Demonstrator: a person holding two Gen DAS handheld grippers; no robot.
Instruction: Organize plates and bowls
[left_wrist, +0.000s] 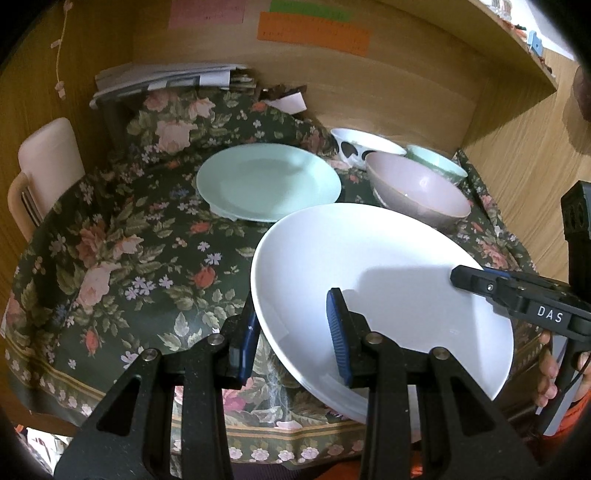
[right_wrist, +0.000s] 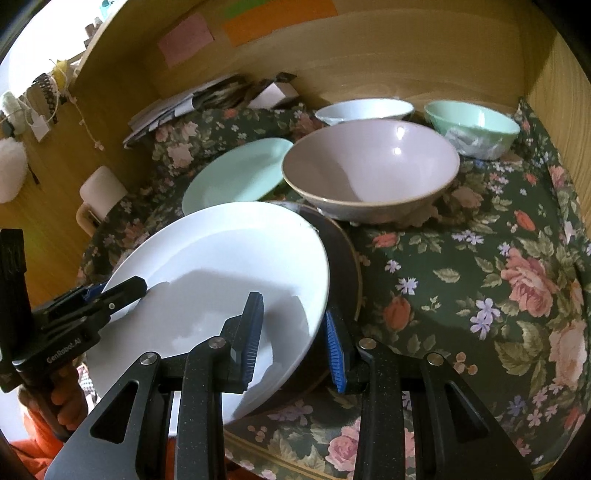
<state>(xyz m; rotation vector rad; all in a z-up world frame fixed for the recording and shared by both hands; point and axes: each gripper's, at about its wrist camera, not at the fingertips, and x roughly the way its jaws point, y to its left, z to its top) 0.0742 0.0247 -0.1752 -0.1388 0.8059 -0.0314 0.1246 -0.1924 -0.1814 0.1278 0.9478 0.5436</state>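
At the far left of the flowered tablecloth (left_wrist: 122, 258) we have a pale mug (left_wrist: 48, 162), then the green plate (left_wrist: 267, 182) lying flat toward the back. And here's the action: the white plate (left_wrist: 369, 280) sits tilted at the near edge of the table, and we've got both tools on it. Our left gripper (left_wrist: 295, 332) straddles its near-left rim, one blue pad under the edge, one on the inside face; the jaws stand part open, and whether they're truly pinching yet we can't tell. In the right wrist view the right gripper (right_wrist: 295, 339) brackets the opposite rim the same way, again part open around it, contact unclear. Under that plate, on its right side, we can see a dark plate (right_wrist: 343, 266), so the white one seems to rest on it.

Further right, the pink bowl (right_wrist: 369, 173) stands just behind, then a white bowl (right_wrist: 365, 110) and a green bowl (right_wrist: 476, 123) at the back.

What matters next, we reckon: the green plate lies forward and to the left, nearer our left hand, so the lift likely swings that way.
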